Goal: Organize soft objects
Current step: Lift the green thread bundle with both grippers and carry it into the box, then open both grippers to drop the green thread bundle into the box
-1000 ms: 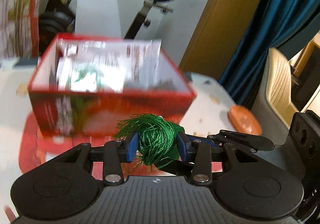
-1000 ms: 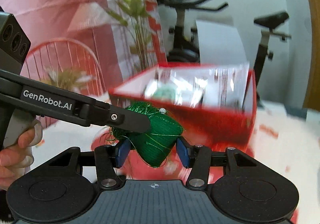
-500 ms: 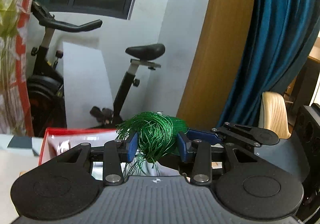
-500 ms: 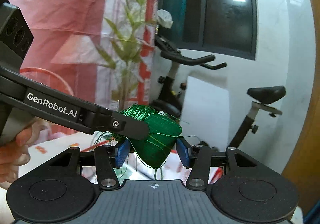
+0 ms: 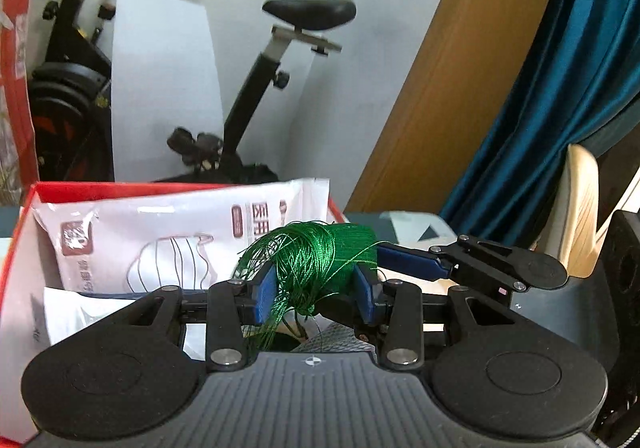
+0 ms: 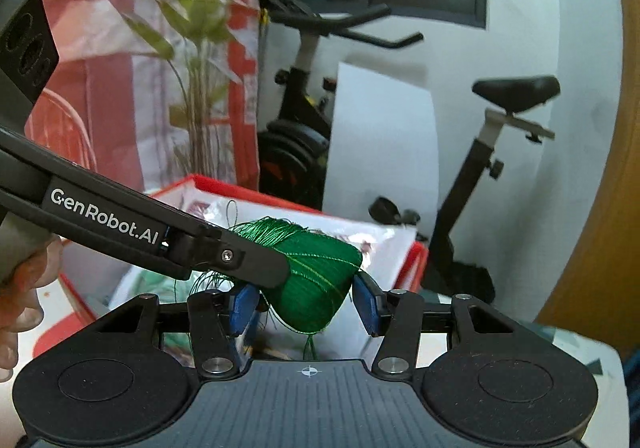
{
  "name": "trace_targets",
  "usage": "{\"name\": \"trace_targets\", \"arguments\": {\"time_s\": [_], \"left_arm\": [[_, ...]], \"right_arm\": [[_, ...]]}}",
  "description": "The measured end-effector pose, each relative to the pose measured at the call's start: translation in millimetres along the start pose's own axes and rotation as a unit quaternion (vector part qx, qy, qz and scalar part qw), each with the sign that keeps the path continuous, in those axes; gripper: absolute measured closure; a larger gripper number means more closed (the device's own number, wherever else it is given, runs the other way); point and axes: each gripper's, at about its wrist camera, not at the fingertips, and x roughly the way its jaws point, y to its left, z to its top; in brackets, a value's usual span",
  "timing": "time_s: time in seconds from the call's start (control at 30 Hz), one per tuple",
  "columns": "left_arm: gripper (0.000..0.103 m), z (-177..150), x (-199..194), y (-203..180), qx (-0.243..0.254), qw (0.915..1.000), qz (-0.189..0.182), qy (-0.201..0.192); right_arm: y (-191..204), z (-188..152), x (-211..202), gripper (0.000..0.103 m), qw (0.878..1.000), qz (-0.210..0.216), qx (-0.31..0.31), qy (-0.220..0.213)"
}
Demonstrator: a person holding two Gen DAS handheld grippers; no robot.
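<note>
Both grippers share one load: a spool of green thread (image 5: 320,268), wound tight at one end and frayed into loose loops at the other. In the left wrist view it sits at the lower centre of the frame, the left gripper (image 5: 316,298) pinching it between its blue pads (image 5: 265,294), with stray strands hanging down over the near finger. The right gripper (image 5: 416,266) comes in from the right edge of that frame and meets the spool's tidier end. In the right wrist view the same spool (image 6: 316,280) fills the lower centre, squeezed between the right gripper (image 6: 306,306) pads, while the left gripper's black arm (image 6: 132,224) crosses from the left edge and lies over the loose end. A two-sided hold probably keeps the slack thread from unravelling and the spool from rolling. Just behind the spool, in the lower left of the left wrist view, stands a red box (image 5: 100,187) with white plastic packets (image 5: 160,240) already propped inside; the spool appears to hang over its near part, likely to be dropped in beside them.
</note>
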Motion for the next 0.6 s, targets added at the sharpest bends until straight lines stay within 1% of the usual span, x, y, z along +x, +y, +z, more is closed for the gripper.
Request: {"name": "trace_targets", "arguments": {"time_s": [0.13, 0.3, 0.4, 0.6], "left_arm": [[0.059, 1, 17, 5, 0.004, 0.9999, 0.009, 0.012], [0.059, 1, 18, 6, 0.021, 0.9993, 0.028, 0.016], [0.059, -4, 6, 5, 0.034, 0.9987, 0.037, 0.010], [0.059, -30, -46, 0, 0.043, 0.9974, 0.056, -0.013]], "right_arm": [[-8, -8, 3, 0.053, 1.000, -0.011, 0.019, 0.006], [-11, -17, -11, 0.053, 0.999, -0.010, 0.040, 0.000], [-8, -20, -26, 0.053, 0.999, -0.010, 0.049, -0.010], [4, -27, -59, 0.052, 0.997, -0.009, 0.067, -0.025]]}}
